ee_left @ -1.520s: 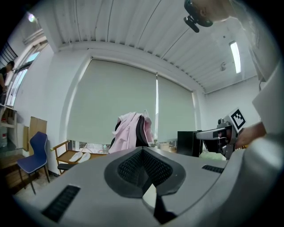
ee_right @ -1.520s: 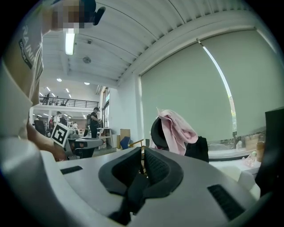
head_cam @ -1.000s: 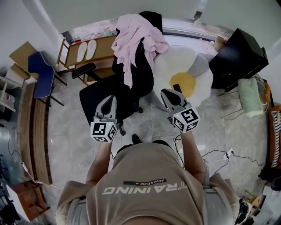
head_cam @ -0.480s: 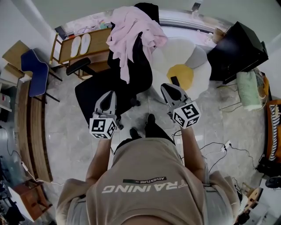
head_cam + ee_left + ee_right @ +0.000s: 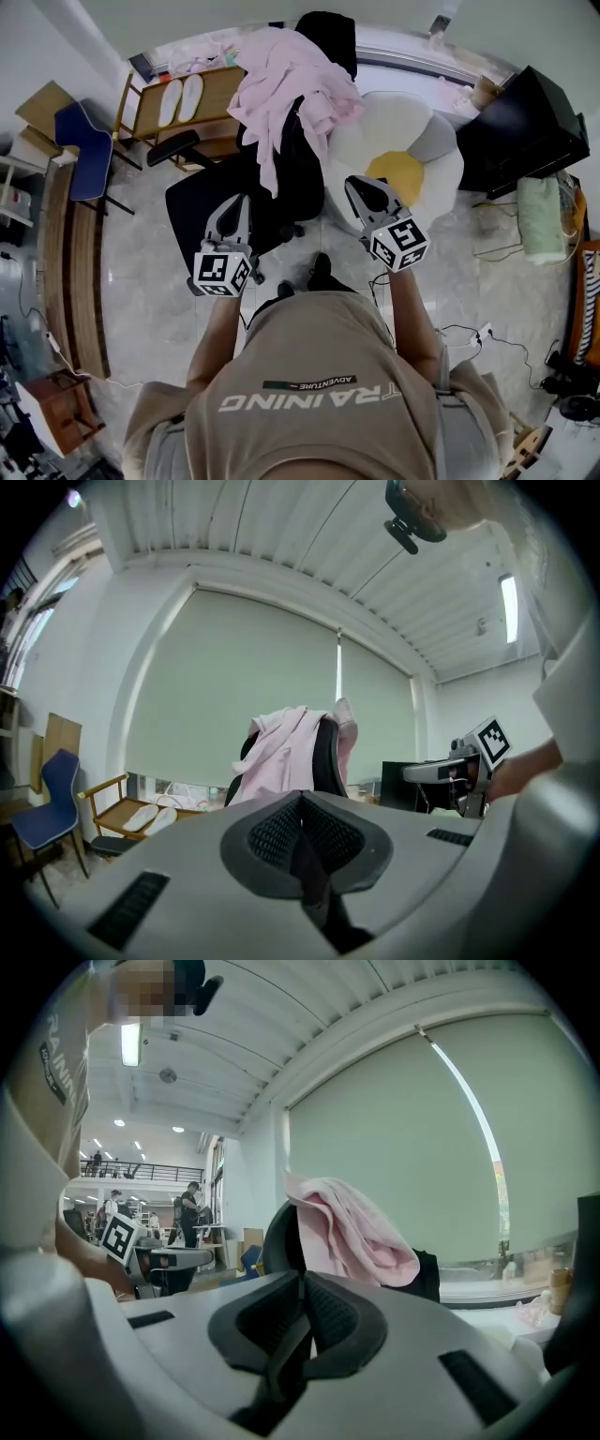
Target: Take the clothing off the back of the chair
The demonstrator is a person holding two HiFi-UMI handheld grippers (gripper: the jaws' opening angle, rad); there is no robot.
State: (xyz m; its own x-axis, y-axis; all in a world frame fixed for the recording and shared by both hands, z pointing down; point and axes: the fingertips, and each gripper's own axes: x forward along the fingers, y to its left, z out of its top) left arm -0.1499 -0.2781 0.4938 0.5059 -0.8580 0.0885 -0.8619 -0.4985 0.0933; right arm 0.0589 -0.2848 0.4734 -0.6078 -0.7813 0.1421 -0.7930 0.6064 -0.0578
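A pink garment (image 5: 286, 89) hangs over the back of a black office chair (image 5: 220, 202). Both grippers are held level, short of the chair and apart from it. The left gripper (image 5: 234, 208) is over the seat's near edge, shut on nothing. The right gripper (image 5: 359, 187) is to the right of the chair, also shut and empty. In the left gripper view the garment (image 5: 281, 752) is straight ahead beyond the closed jaws (image 5: 300, 803). In the right gripper view the garment (image 5: 352, 1227) hangs over the chair back (image 5: 279, 1237), past the closed jaws (image 5: 302, 1288).
A wooden rack with white slippers (image 5: 178, 98) and a blue chair (image 5: 84, 155) stand left of the office chair. A white flower-shaped rug with a yellow centre (image 5: 398, 169) lies to the right, a black cabinet (image 5: 525, 127) beyond it. Cables (image 5: 459, 328) trail on the floor.
The person has stepped toward the chair and both grippers have moved a little closer to it. Both stay shut and empty.
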